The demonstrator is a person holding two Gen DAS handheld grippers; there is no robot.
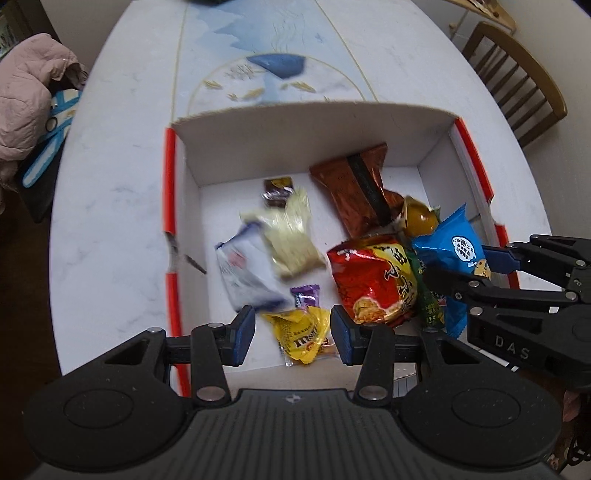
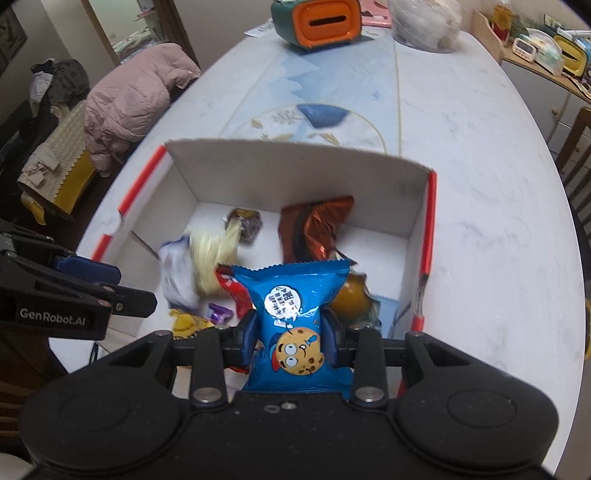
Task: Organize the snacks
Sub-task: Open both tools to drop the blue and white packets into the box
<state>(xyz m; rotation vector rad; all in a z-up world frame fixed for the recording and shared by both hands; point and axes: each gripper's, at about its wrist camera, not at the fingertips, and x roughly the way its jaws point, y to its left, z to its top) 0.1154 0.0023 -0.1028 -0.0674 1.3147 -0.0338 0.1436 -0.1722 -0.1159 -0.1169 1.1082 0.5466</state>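
Note:
An open white cardboard box (image 1: 306, 136) with red edges sits on the marble table and holds several snacks. My right gripper (image 2: 291, 325) is shut on a blue cookie packet (image 2: 291, 295) and holds it upright over the box's near right part. In the left wrist view that same gripper (image 1: 469, 267) comes in from the right with the blue packet (image 1: 450, 247). My left gripper (image 1: 293, 332) is open above a yellow M&M's packet (image 1: 303, 332) lying on the box floor, without touching it. A red bag (image 1: 373, 280), a brown packet (image 1: 351, 192) and a pale yellow packet (image 1: 291, 236) lie nearby.
A white-and-blue packet (image 1: 247, 273), a purple candy (image 1: 304, 295) and an orange-yellow packet (image 1: 419, 218) also lie in the box. A pink jacket (image 2: 133, 96) hangs at the left. An orange-and-green tissue box (image 2: 317, 22) and a plastic bag (image 2: 424, 22) stand at the table's far end. A wooden chair (image 1: 517, 81) is on the right.

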